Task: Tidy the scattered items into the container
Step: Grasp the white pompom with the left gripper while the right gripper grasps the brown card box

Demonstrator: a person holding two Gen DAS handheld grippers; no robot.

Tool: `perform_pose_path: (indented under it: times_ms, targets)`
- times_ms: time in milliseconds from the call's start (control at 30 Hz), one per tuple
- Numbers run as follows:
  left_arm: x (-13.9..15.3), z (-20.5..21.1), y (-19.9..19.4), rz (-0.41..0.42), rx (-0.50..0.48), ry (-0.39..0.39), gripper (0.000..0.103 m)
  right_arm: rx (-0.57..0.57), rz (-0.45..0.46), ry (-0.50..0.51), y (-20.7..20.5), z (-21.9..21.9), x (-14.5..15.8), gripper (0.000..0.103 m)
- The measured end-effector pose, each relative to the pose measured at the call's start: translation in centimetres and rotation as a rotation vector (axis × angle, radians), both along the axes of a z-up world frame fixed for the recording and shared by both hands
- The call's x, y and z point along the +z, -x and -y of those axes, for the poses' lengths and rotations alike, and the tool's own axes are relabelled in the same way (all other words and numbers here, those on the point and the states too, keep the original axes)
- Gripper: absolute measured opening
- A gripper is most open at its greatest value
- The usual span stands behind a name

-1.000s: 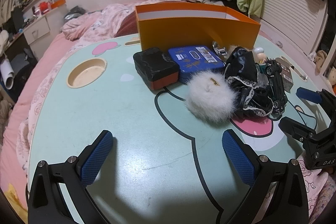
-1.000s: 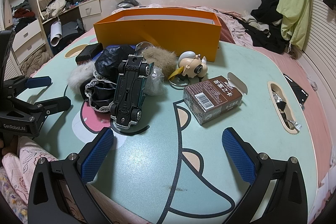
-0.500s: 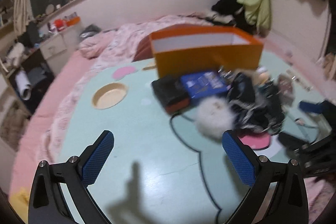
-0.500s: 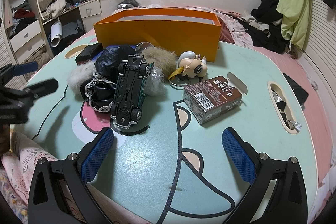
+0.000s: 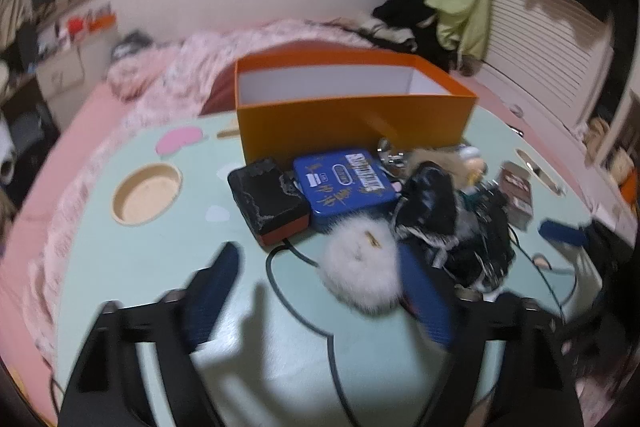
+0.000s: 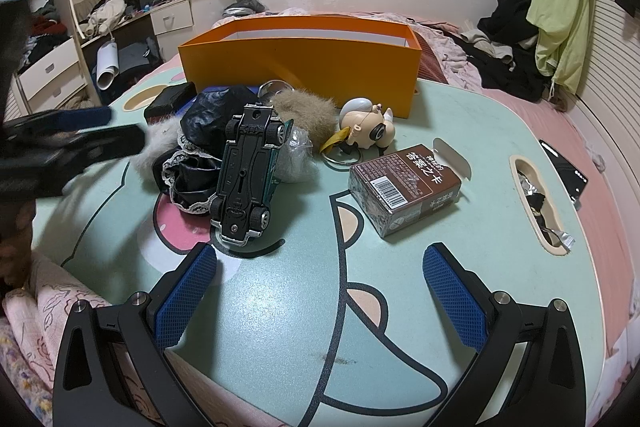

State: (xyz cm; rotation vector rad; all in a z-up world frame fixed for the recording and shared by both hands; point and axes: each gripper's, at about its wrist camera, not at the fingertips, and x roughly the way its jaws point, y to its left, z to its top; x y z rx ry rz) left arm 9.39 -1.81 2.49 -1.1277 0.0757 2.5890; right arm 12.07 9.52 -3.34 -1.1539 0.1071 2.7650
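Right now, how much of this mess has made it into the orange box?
Nothing seen inside yet: the orange box shows only bare white walls, though its floor is hidden. In hand: nothing; the left gripper has its jaws closing near the white pompom. The toy car and brown carton remain out.

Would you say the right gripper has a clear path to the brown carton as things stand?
Probably yes. The right gripper is open and empty, and the brown carton lies just ahead on bare table, apart from the toy car and the pile.

left gripper (image 5: 320, 291) jaws just closing, empty, right gripper (image 6: 320, 291) spread wide
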Motion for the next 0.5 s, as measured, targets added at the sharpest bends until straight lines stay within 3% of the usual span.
perform_pose_path:
  times_ms: [133,333,500]
  targets:
    - [-1.0,-1.6,0.8,0.047,-0.043,0.007,0.073,0.003,0.000,0.000,0.0,0.0,0.0,0.103]
    - [-1.6,-1.3,0.0,0.056,0.012,0.084,0.032,-0.040,-0.022,0.010,-0.5,-0.5,0.2,0.103]
    - [-1.4,1.7,-2.5,0.028,0.025,-0.032,0.031,-0.179,-0.098,0.124,-2.2,-4.3,1.5,0.103]
